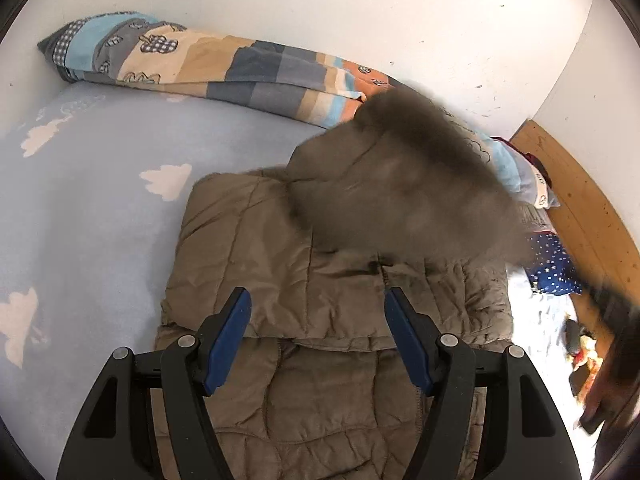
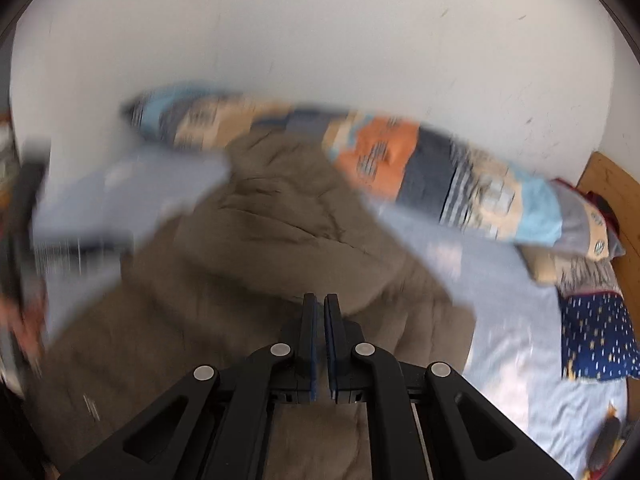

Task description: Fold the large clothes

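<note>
Looking along my left gripper (image 1: 318,312), its fingers gape wide and empty above the brown quilted coat (image 1: 320,360) spread on the blue bed sheet (image 1: 100,200); its furry hood (image 1: 420,180) blurs, mid-fold I judge. In the right view, my right gripper (image 2: 320,312) is pressed together; whether cloth is pinched I cannot tell. Next: lay the hood flat.

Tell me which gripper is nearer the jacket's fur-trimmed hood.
Probably right. The right gripper, shut, swings blurred beside the hood; the left gripper hangs open over the jacket body.
</note>
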`<state>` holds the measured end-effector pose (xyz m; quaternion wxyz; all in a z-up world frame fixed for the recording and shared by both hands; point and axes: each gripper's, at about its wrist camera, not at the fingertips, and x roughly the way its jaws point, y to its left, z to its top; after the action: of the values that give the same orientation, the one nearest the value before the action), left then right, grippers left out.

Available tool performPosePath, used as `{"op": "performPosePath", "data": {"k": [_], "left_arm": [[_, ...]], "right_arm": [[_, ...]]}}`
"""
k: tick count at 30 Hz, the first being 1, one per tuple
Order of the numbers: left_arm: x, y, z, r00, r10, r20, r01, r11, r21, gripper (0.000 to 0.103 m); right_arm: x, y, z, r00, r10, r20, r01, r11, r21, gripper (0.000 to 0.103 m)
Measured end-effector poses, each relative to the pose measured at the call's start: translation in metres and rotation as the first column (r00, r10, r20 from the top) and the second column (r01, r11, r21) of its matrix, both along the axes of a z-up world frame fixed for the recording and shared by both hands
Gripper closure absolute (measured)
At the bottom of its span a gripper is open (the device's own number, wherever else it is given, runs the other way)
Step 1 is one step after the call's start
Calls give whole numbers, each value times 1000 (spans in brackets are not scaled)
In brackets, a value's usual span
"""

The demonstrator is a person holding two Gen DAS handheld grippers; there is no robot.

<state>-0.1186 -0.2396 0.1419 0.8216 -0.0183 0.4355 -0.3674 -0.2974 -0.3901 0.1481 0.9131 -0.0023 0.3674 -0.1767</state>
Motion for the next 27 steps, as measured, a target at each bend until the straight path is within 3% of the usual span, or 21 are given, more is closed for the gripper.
{"op": "performPosePath", "data": {"k": [3,5,7,12,15,18,22,27], "left_arm": [[0,0,-2,1000,2,-9,-2,1000,1,35],[0,0,-2,1000,6,-9,-6,1000,3,35],[0,3,-2,1000,14,-7,-14,1000,6,35],[5,7,-5,1000,24,-12,-24,1000,17,35],[9,7,-7,999,30,-38,-29,1000,8,35],[7,3,-7,1000,14,-27,-14,1000,20,35],[10,6,-7,1000,13,-15,-13,999,33,35],[17,10,-10,999,19,-36,-18,999,32,35]], "right_arm": [[1,5,-66,991,-13,-136,19,999,44,100],[2,2,-84,986,-42,-160,52,997,56,100],[2,-3,-74,992,-51,-118,65,991,117,99],[42,-23,-8,998,-59,25,55,984,168,99],[99,-39,23,993,-73,88,53,975,216,98],[156,-43,23,992,-89,91,67,973,222,98],[213,-56,-16,993,-121,6,115,956,269,98],[226,-57,-93,978,-118,-173,168,936,310,98]]}}
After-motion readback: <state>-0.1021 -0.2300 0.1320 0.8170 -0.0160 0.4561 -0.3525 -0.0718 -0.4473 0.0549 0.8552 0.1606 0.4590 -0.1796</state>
